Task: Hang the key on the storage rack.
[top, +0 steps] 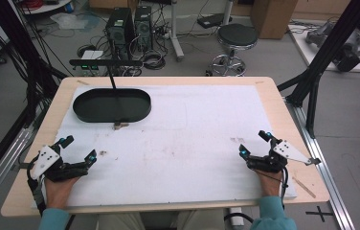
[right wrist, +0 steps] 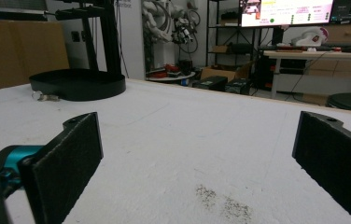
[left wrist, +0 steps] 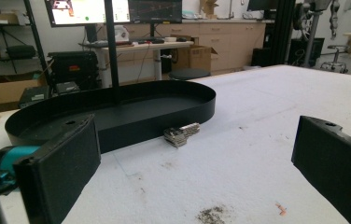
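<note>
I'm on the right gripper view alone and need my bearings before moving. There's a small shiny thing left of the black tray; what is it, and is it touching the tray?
Observer: The left gripper view shows a small metal object, apparently keys, lying on the white mat just outside the black tray wall, close to it; contact is unclear.
Operator: Anything in the tray?
Observer: Nothing loose; a thin black post rises from it.
Operator: And the left gripper?
Observer: The left gripper is open, at the near-left corner, facing the tray.
</note>
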